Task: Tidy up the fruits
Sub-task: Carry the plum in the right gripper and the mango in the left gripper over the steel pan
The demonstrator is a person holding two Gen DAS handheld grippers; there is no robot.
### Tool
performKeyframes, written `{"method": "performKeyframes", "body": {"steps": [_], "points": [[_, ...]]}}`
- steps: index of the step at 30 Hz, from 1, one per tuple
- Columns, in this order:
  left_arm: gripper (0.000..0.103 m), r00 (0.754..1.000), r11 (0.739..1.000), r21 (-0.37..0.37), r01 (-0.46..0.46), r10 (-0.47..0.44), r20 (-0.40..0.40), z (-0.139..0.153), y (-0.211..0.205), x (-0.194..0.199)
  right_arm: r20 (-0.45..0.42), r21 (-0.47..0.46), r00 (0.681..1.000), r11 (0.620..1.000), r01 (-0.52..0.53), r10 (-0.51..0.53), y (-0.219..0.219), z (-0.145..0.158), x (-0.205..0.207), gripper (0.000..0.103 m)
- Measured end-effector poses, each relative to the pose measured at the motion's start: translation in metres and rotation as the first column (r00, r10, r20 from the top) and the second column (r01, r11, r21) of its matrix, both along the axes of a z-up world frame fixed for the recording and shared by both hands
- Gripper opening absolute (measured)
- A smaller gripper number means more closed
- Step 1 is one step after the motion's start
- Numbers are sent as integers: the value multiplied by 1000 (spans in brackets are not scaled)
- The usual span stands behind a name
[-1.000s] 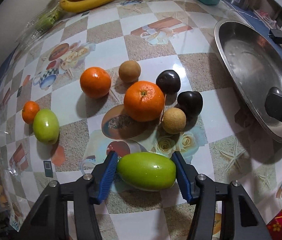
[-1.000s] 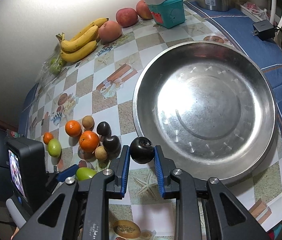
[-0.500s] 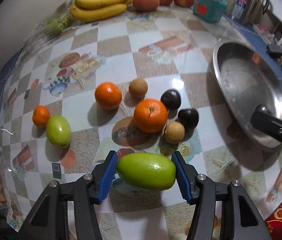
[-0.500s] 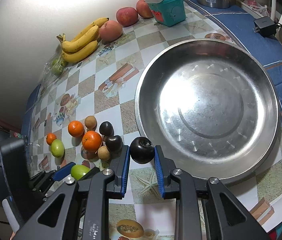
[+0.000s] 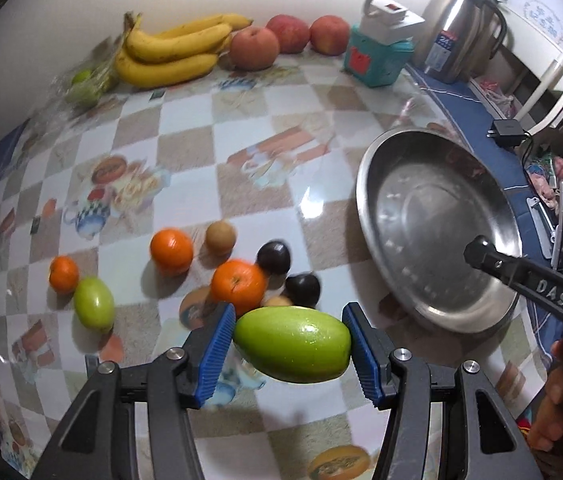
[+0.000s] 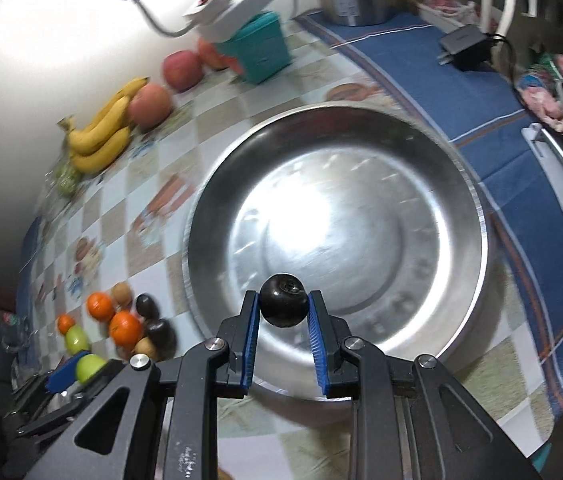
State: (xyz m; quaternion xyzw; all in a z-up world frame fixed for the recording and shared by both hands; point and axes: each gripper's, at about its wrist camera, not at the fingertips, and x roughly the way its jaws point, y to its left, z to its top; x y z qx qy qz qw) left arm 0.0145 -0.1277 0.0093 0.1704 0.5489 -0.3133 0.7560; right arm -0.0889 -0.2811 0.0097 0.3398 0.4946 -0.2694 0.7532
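My left gripper (image 5: 289,344) is shut on a green oval fruit (image 5: 293,346) and holds it above the table, near the fruit cluster. My right gripper (image 6: 283,316) is shut on a dark plum (image 6: 284,306), held over the near part of the steel bowl (image 6: 477,216). The bowl also shows in the left wrist view (image 5: 365,184), empty, with the right gripper's arm (image 5: 537,284) over it. On the table lie oranges (image 5: 238,282), dark plums (image 5: 274,257), brown round fruits (image 5: 220,237), a small orange (image 5: 63,273) and another green fruit (image 5: 93,307).
Bananas (image 5: 169,46) and peaches (image 5: 254,47) lie along the back wall. A teal box (image 5: 377,60) with a power strip and a steel kettle (image 5: 461,28) stand at the back right. A black charger (image 5: 505,131) lies on the blue cloth.
My left gripper has lifted the green fruit up off the table and away from the cluster. My right gripper has carried the plum from beside the bowl's rim to over the bowl.
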Motion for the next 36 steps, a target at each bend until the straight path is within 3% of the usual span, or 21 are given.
{"method": "performKeyframes", "body": {"steps": [9, 16, 26, 36], "points": [[59, 995, 995, -46, 90, -87, 57, 7, -61, -1, 27, -2, 997, 998, 66, -66, -28, -2, -9, 25], [59, 986, 988, -56, 143, -138, 90, -11, -102, -8, 39, -15, 992, 993, 117, -117, -44, -4, -13, 25], [59, 975, 978, -62, 201, -193, 107, -29, -128, -20, 7, -9, 982, 982, 188, -188, -66, -21, -26, 25], [59, 971, 975, -14, 222, -220, 98, -44, -135, -28, -19, 11, 976, 976, 218, -218, -70, -30, -33, 25]]}}
